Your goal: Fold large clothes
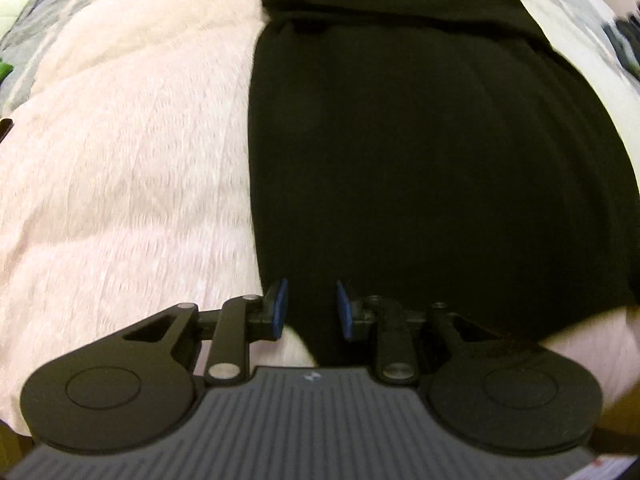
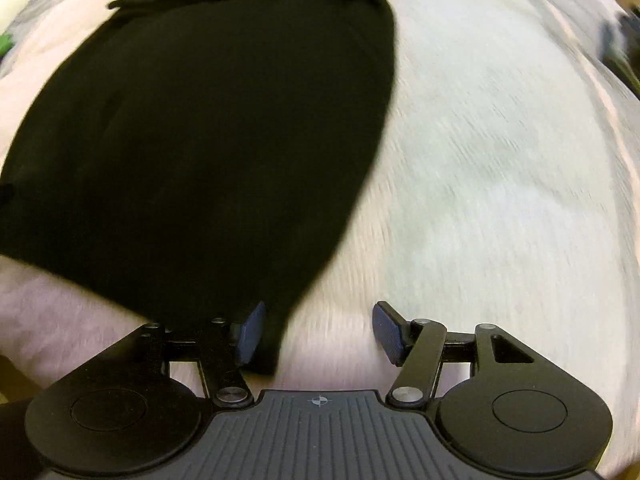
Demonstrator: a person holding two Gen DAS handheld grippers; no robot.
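Black garment [image 1: 420,152] lying flat on the pink blanket [image 1: 120,160], near hem at the blanket's near edge.
Left gripper [image 1: 312,308] narrowly parted and right gripper [image 2: 316,332] wide apart, both over hem corners, unclamped; uneven bites may skew the fold.

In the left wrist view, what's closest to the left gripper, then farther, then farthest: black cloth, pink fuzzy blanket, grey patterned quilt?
1. Black cloth: between the left gripper fingers.
2. Pink fuzzy blanket: just left, underneath.
3. Grey patterned quilt: far top-left corner.
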